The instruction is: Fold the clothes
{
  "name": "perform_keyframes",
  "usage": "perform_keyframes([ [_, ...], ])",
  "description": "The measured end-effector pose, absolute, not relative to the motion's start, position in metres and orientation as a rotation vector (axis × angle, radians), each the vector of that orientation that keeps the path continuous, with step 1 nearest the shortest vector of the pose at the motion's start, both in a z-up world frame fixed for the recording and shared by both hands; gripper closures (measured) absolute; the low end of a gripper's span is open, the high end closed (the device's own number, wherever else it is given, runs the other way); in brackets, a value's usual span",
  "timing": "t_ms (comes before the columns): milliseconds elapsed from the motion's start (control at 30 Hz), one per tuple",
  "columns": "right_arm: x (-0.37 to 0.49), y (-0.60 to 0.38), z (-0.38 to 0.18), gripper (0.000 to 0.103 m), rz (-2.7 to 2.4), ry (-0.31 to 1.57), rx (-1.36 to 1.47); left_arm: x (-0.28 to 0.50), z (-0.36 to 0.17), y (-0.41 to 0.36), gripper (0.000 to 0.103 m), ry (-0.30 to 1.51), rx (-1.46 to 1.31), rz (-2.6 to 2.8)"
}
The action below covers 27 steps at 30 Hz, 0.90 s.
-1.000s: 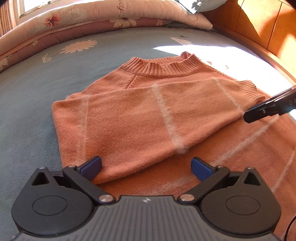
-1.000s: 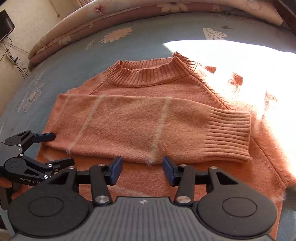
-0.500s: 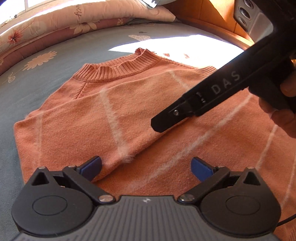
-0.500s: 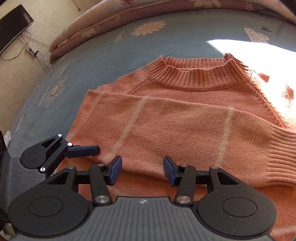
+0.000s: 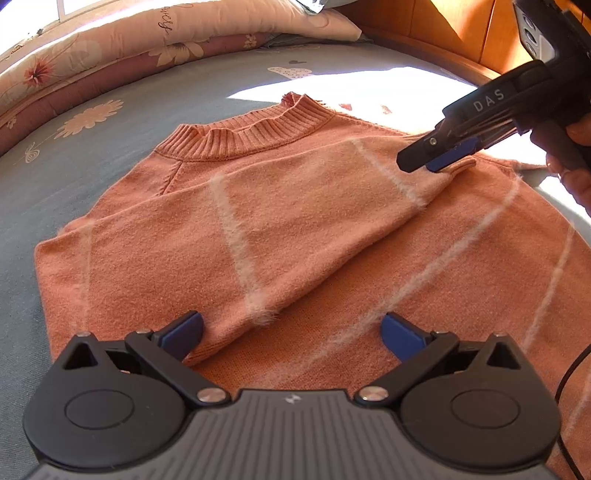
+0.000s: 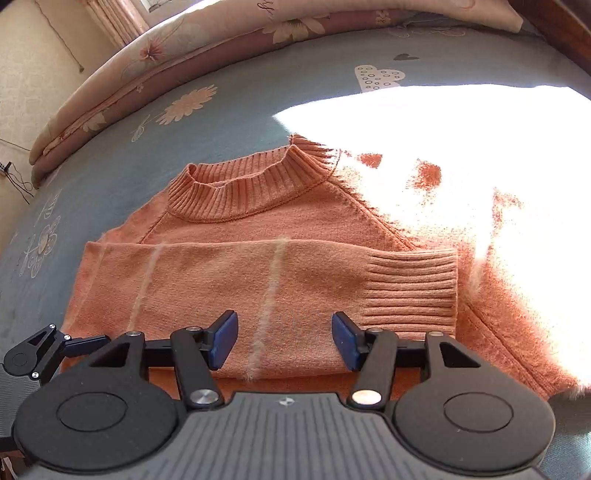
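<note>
Swung in over the orange sweater (image 5: 280,236) within the last second, the right claw (image 5: 436,158) hovers with jaws apart above the folded-over sleeve (image 6: 266,291), near its ribbed cuff (image 6: 410,291). Nearest the lens, the left claw (image 5: 291,332) is spread wide at the sleeve's lower fold. The garment lies flat on the blue floral bed (image 5: 110,122), collar (image 5: 251,136) away from the claws. A pinch here could catch both the sleeve and the body beneath, dragging the fold askew. Bare bedding lies open to the left; a rolled quilt (image 5: 110,55) and wooden wall panels (image 5: 461,33) bound the far side.
</note>
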State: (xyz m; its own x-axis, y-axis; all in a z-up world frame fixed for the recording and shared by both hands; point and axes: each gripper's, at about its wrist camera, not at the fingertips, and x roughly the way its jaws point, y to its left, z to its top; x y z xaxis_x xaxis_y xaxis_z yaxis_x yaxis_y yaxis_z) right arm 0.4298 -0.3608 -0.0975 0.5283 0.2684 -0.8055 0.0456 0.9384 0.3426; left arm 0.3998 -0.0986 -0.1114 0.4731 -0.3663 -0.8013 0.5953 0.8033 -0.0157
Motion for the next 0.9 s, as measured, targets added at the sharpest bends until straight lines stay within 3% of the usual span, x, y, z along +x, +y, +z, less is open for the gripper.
perform_keyframes([
  [233,0.449,-0.369,-0.099,0.041,0.136,1.007,0.369,0.417,-0.094,-0.115,0.001,0.843,0.278,-0.647],
  [433,0.480,-0.365,-0.100,0.040,0.102,1.025,0.337,0.438,-0.116,-0.127,0.000,0.912,0.367,-0.643],
  [633,0.501,-0.375,-0.078,0.037,0.109,0.904,0.329,0.438,-0.115,-0.122,0.001,0.923,0.323,-0.623],
  [900,0.556,-0.357,-0.105,0.037,0.156,0.875,0.276,0.443,-0.119,-0.117,0.001,0.928,0.274,-0.622],
])
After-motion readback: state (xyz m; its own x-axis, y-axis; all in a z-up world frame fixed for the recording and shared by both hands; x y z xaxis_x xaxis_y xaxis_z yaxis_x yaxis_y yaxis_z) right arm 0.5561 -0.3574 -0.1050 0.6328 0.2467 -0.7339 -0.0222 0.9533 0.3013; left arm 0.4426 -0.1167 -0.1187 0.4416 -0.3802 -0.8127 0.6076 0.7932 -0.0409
